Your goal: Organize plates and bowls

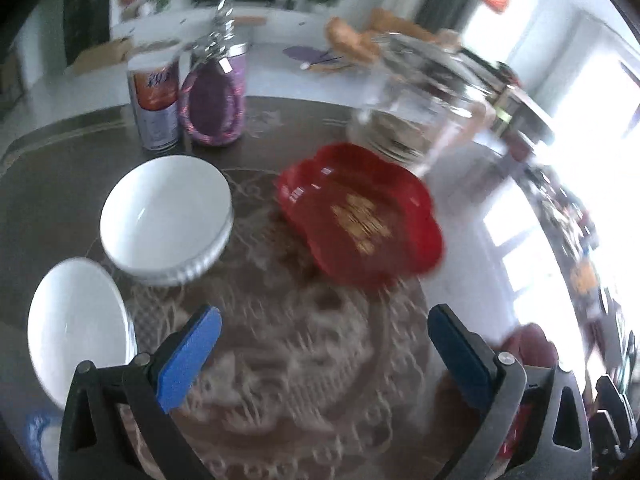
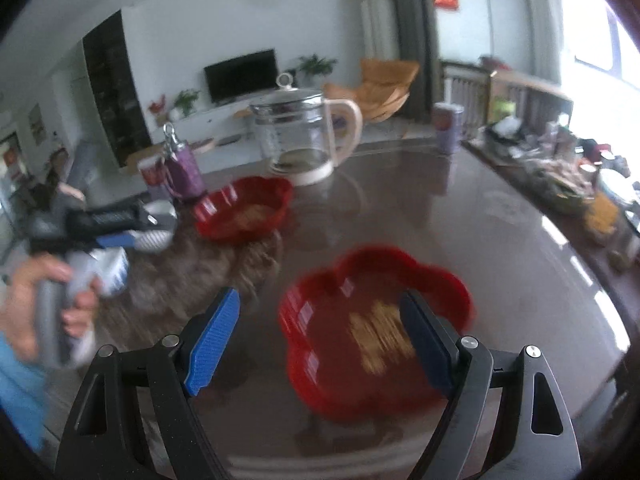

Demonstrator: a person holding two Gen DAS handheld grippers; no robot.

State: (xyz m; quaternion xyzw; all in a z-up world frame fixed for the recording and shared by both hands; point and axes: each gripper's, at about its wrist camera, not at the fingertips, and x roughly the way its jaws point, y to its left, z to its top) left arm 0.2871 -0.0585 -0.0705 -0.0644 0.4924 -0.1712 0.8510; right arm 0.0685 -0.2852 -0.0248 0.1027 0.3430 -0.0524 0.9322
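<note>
Right tool [image 2: 320, 336] gapes over an empty red plate [image 2: 360, 344].

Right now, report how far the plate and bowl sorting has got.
Done: nothing looks stacked yet. The two white bowls sit apart, and the two red flower-shaped plates lie separately on the table.
In hand: nothing; the left gripper and right gripper are both open, the right one hovering at the nearer red plate.
Left: all the stacking and grouping.

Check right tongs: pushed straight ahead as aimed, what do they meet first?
Probably the near red flower-shaped dish. The open right tongs already frame it, the right-hand pad overlapping its rim. Blur hides any height gap.
</note>
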